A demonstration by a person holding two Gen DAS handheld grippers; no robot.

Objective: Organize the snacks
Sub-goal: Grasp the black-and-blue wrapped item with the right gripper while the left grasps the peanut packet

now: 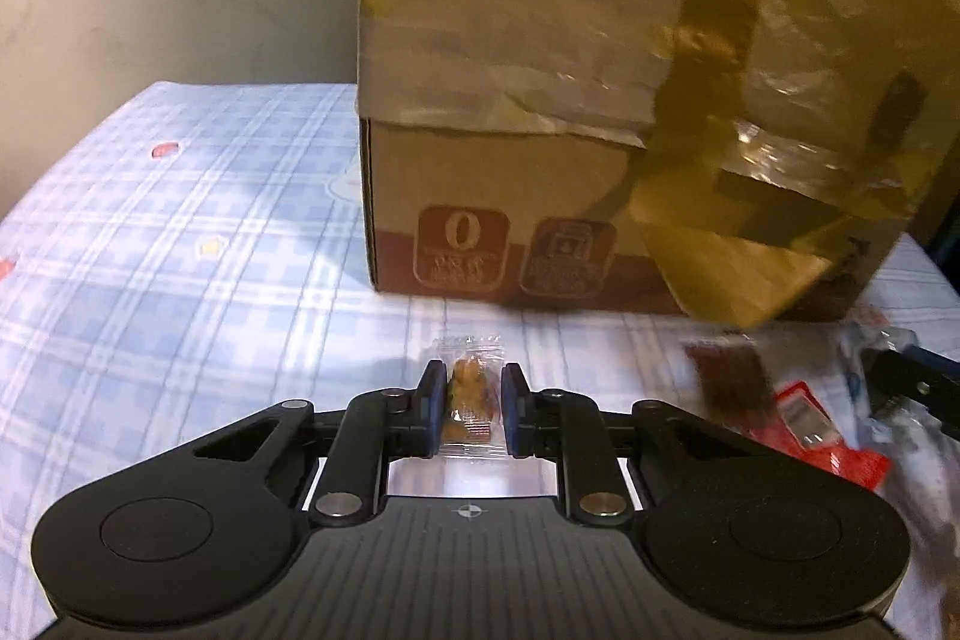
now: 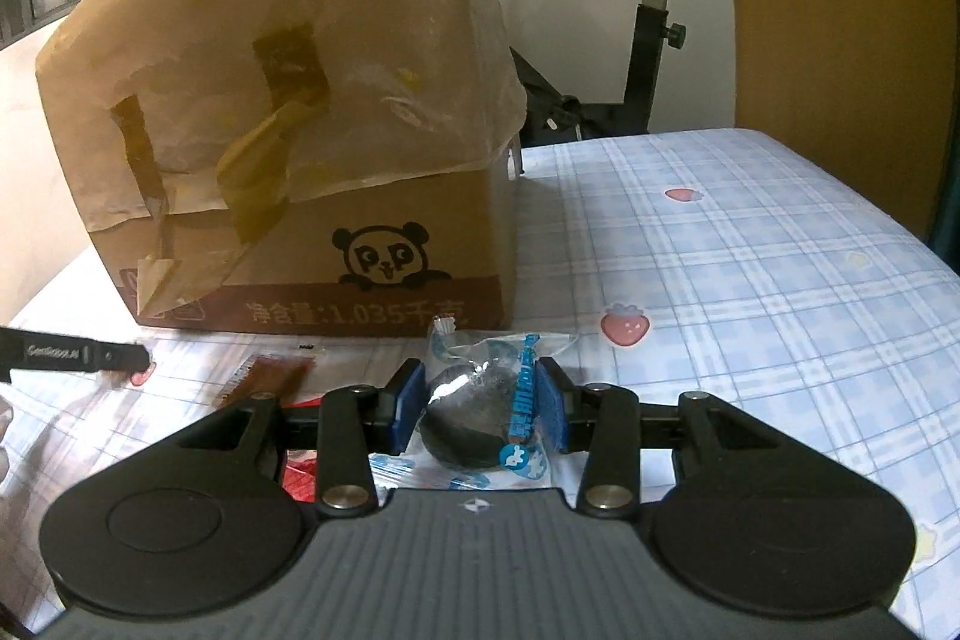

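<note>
Left gripper [image 1: 469,403]: jaws drawn in on a small clear-wrapped brown snack [image 1: 470,400] lying on the checked cloth [image 1: 180,250]; whether the pads already pinch it cannot be told.
Right gripper [image 2: 477,409]: clamped on a dark round snack in a clear wrapper [image 2: 474,418] with blue print.
Step advice: the left should squeeze the firm middle, not the crinkly ends, then lift straight.
Cardboard box [image 2: 420,220]: just beyond both; panda logo, "净含量:1.035千克".
Loose packets [image 1: 798,412]: red and brown, beside it.
</note>
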